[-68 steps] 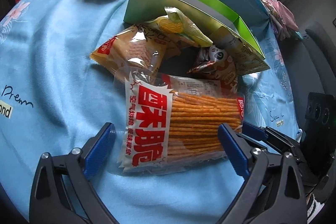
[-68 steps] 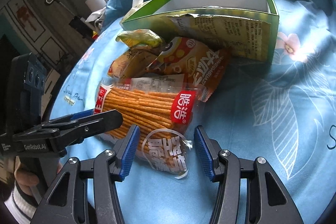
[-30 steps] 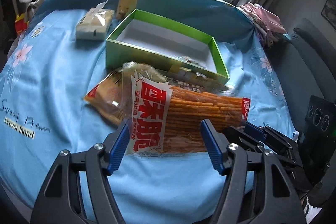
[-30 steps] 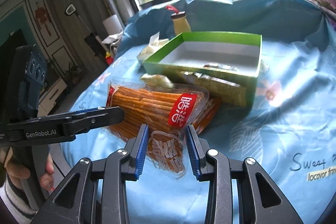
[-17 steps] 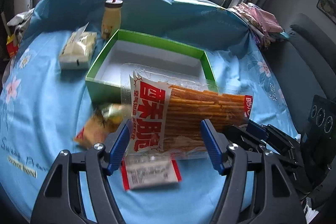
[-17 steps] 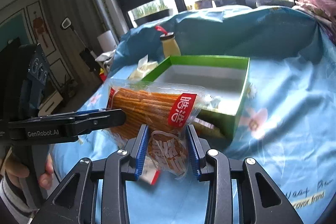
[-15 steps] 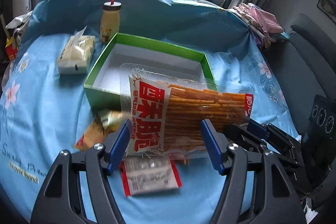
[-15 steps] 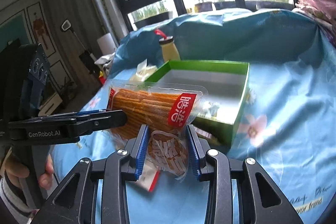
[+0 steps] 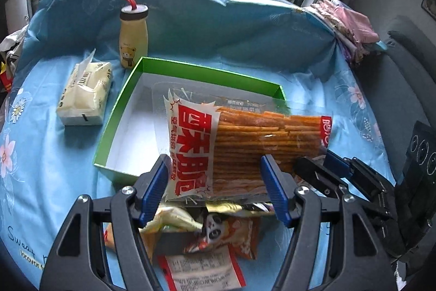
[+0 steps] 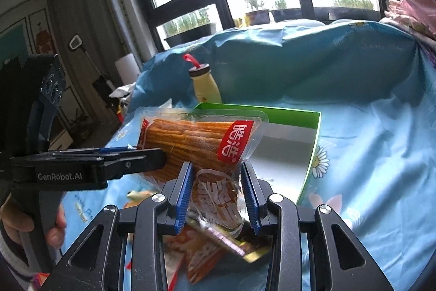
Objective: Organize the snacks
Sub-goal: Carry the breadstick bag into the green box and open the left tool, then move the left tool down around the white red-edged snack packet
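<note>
Holding the stick pack above the green box, I judge the task barely begun: the box looks empty, and other snacks lie on the cloth just before it. My left tongs clamp the pack's long sides; my right tongs pinch its end seal. Lowering it in comes next.
</note>
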